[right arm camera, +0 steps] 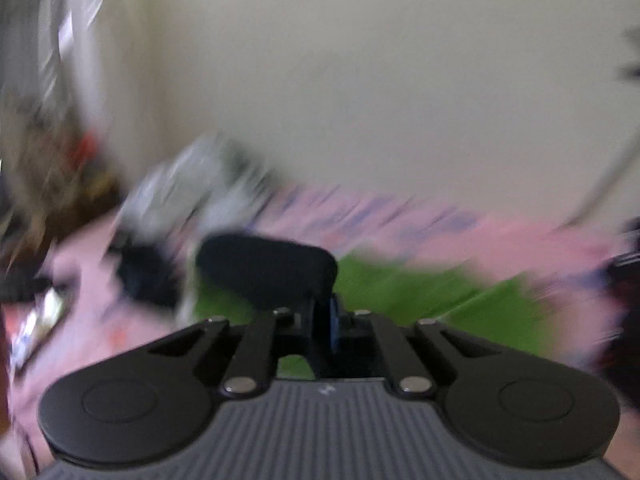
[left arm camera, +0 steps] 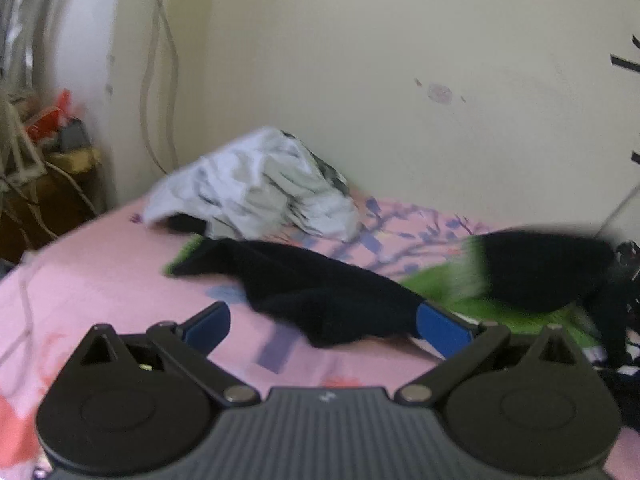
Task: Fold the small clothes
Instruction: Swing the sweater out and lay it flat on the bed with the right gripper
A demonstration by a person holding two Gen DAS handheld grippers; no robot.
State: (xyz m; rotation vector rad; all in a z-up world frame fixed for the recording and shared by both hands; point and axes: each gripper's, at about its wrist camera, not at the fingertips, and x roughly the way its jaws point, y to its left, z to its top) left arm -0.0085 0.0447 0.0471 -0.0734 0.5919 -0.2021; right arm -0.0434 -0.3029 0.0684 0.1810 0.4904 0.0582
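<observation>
A black and green garment [left arm camera: 320, 296] lies spread on the pink floral bedsheet [left arm camera: 100, 280]. My left gripper [left arm camera: 324, 328] is open just above the sheet, its blue fingers [left arm camera: 440, 328] on either side of the garment's near black edge. In the left wrist view a blurred black fold of the garment [left arm camera: 536, 272] is lifted at the right over its green part [left arm camera: 440, 284]. In the blurred right wrist view my right gripper [right arm camera: 324, 320] is shut on the black fold [right arm camera: 268, 272] and holds it above the green cloth [right arm camera: 420, 292].
A crumpled white and grey patterned cloth [left arm camera: 260, 192] is heaped at the back of the bed by the cream wall [left arm camera: 400, 60]. Cluttered furniture with cables [left arm camera: 44, 152] stands past the bed's left edge. Dark items [left arm camera: 628, 280] sit at the right.
</observation>
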